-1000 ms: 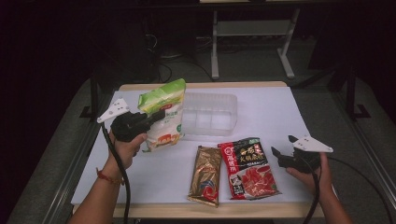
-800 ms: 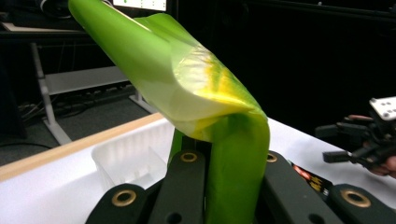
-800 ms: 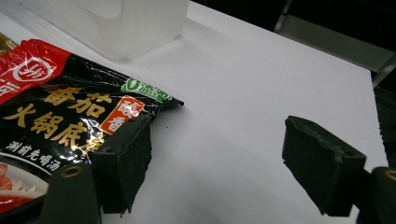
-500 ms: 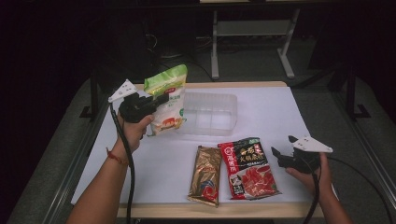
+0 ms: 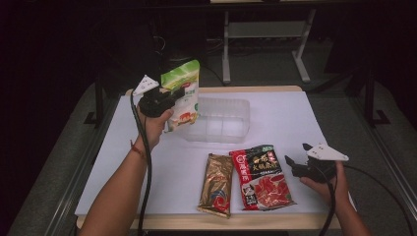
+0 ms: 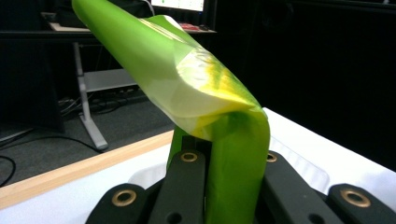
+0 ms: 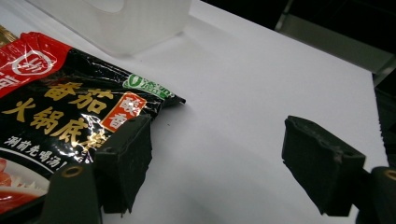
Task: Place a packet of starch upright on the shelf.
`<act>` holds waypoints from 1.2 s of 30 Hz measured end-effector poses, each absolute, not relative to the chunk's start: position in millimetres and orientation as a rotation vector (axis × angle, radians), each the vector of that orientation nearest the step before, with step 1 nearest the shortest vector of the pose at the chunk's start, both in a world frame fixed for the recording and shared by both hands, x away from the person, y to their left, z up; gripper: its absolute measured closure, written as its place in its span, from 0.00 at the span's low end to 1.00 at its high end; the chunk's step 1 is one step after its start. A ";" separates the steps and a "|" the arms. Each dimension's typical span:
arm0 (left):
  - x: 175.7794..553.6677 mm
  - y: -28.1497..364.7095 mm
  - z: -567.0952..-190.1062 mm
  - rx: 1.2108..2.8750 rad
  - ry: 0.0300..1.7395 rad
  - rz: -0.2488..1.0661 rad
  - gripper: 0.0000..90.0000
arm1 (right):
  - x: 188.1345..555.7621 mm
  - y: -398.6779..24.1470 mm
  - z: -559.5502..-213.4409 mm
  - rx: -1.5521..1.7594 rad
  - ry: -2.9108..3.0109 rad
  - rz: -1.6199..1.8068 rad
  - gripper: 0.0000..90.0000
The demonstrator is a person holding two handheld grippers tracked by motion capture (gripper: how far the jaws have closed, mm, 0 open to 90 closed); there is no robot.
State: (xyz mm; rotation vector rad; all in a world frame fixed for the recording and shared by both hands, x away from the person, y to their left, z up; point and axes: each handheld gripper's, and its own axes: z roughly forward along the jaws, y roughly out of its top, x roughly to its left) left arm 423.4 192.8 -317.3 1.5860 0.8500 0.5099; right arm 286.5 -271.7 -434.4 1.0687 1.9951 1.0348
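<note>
One green pouch (image 5: 183,93) pinched tight in left gripper (image 5: 169,101), carried over clear bin (image 5: 221,120); lowering inside needed next; right gripper (image 5: 291,163) gaping, empty.

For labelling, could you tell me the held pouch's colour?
Green and white pouch, clearest in the high view.

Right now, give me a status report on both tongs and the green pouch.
Left tongs shut on green pouch, held above clear plastic container. Right tongs open, empty, beside red-and-black sauce packet. Nothing blocking the container.

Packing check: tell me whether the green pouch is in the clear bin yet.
Out: the left gripper holds the green pouch above the clear bin.
</note>
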 end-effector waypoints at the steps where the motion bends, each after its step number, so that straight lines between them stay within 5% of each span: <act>1: 426.5 190.8 -318.1 1.580 0.856 0.503 0.96 | 286.4 -271.6 -433.9 1.064 1.988 1.032 0.28; 36: 466.5 150.9 -373.4 1.559 0.944 0.627 0.95 | 282.7 -271.7 -431.8 1.029 1.976 1.077 0.28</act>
